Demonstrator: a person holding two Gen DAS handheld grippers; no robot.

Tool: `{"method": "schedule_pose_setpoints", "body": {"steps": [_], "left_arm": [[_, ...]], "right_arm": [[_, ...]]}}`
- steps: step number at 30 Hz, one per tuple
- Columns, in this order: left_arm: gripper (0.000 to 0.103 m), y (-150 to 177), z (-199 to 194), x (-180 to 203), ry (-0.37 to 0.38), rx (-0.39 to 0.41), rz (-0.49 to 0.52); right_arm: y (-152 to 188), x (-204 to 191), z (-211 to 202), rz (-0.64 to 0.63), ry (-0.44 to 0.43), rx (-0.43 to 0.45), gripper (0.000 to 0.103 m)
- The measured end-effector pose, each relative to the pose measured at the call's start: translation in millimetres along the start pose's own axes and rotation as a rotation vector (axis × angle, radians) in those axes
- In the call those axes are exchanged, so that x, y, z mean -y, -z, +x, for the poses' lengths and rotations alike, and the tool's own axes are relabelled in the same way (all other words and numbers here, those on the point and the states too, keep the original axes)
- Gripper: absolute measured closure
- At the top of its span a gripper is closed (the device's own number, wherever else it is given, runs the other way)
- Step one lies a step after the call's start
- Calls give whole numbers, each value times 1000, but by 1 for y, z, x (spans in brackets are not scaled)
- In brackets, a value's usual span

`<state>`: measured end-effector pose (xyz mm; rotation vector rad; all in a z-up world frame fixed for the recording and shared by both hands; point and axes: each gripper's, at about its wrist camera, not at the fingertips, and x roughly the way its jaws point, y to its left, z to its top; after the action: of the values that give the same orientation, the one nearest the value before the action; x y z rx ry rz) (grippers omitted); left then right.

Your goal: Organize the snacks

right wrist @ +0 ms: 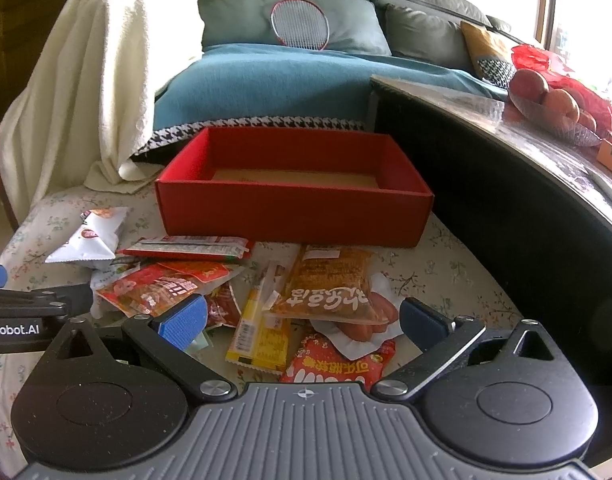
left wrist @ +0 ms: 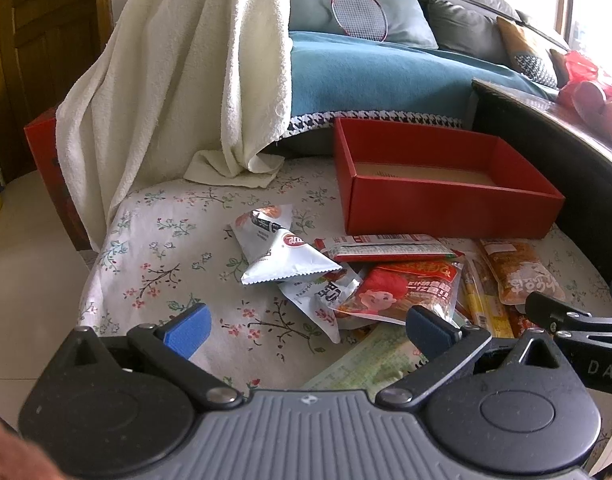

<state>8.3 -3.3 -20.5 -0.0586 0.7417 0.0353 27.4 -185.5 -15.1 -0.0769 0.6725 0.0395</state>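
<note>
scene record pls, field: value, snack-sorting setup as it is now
surface: floral cloth
container: red box, open top, no snacks inside
snacks: loose pile in front of the box, overlapping
pile items: white packet, long red packet, orange packet, yellow stick pack
left gripper: jaws open, holding nothing, above near edge of pile
right gripper: jaws open, holding nothing, above orange packet and yellow stick pack
background: sofa with white towel, badminton racket

Grey sofa (right wrist: 418, 24), teal throw (right wrist: 266, 80), bright window (right wrist: 578, 8)
</note>
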Motion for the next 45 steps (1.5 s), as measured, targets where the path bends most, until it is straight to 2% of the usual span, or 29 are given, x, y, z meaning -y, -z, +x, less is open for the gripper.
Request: {"method": "schedule_pose_setpoints", "body": {"steps": [8,12,19,23,30,35,36,40,45], "left_arm": [[4,0,3,2,-1,-5,6],[4,-5,5,-3,4,-4,-26],[4,-25,17,-14,2,1,-86],[4,-42,29,-17,-28,18,-74],[5,-66,63,-26,-32,-47,-110],[15,-65,82,-26,-46,-97,-103],[20,-62,85,-26,-44,-110,-103],[60,-53,97,-31,-28,-174,-136],[70,-51,97,-40,-17,-171,-165]], "right_arm": [[1,0,2,-6,2,-9,0],[0,3,5,4,-3,-19,0],[-2,5,14,19,-28,-39,0],[-4,2,19,13,-47,-53,0],[-9,1,23,25,-83,-69,0],[-11,-1,25,28,-103,-79,0],[-11,-1,26,26,-103,-81,0],[-10,-3,28,18,-111,-95,0],[-9,-4,30,19,-124,-121,1]]}}
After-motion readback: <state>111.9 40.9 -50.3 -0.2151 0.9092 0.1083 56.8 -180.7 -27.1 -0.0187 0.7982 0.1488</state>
